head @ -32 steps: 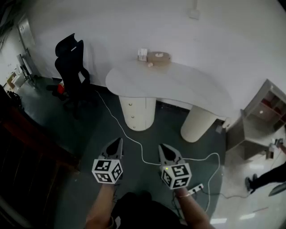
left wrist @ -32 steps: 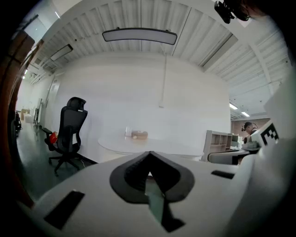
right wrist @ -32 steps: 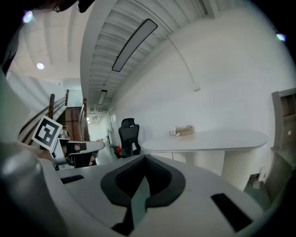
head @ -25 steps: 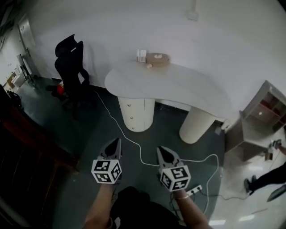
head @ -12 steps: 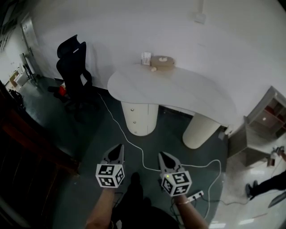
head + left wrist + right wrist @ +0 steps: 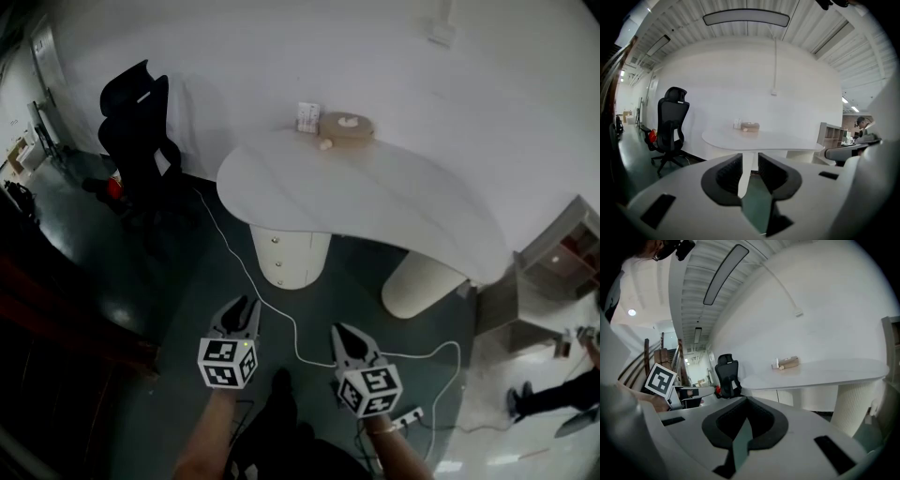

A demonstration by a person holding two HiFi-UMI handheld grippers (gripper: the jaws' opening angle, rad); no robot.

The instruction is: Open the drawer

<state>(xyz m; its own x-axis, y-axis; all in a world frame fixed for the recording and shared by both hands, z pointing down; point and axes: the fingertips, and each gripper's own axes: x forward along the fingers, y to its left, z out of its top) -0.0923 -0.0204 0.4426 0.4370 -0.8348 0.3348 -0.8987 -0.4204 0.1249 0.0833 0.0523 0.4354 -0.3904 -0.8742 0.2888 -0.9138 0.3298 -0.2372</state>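
A white, rounded drawer pedestal (image 6: 289,255) with small knobs on its fronts stands under the left end of a curved white table (image 6: 375,202). Its drawers look closed. Both grippers hang over the dark floor, well short of the pedestal and pointing toward it. My left gripper (image 6: 242,307) has just been opening; its jaws stand apart with nothing between them. In the left gripper view the pedestal (image 6: 748,165) shows through the gap of the left gripper (image 6: 750,172). My right gripper (image 6: 339,330) is shut and empty, and in its own view the right gripper (image 6: 746,401) has its tips together.
A black office chair (image 6: 131,122) stands at the left. A white cable (image 6: 281,319) runs across the floor between the grippers to a power strip (image 6: 408,419). The table's round leg (image 6: 417,281) is at the right, a shelf unit (image 6: 562,253) beyond. Small boxes (image 6: 342,124) sit on the table.
Both grippers have moved forward toward the table, which now looks nearer. The left gripper's jaws, shut before, now stand apart. The right jaws stay shut.
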